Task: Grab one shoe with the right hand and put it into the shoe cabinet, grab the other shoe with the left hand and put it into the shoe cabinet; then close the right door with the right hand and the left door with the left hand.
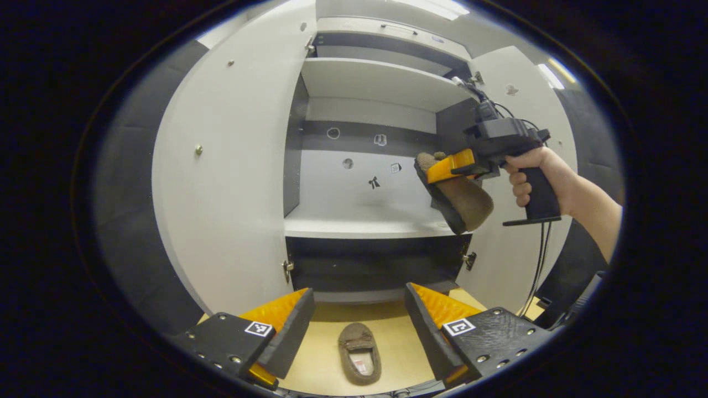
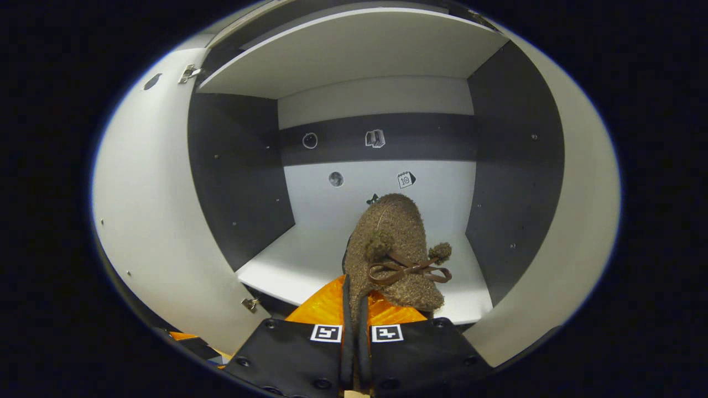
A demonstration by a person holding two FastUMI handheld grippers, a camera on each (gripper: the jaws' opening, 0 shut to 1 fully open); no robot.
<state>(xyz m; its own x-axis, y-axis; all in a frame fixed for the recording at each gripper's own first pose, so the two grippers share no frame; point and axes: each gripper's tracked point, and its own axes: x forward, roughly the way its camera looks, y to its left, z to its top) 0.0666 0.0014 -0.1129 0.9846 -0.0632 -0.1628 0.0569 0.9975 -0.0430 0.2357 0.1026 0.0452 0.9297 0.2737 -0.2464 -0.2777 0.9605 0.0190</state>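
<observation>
Left gripper view farther back and low, right gripper view close, both facing the open shoe cabinet (image 1: 376, 166) interior.

A fuzzy brown slipper (image 2: 395, 249) with a darker brown bow is seen against a shoe cabinet (image 2: 359, 55) with pale grey shelves and doors and dark grey side walls. The cabinet's back wall is light grey with a dark band holding small black-and-white stickers (image 2: 375, 138). A second brown slipper (image 1: 359, 354) lies on a light yellowish wooden floor (image 1: 321, 354).
</observation>
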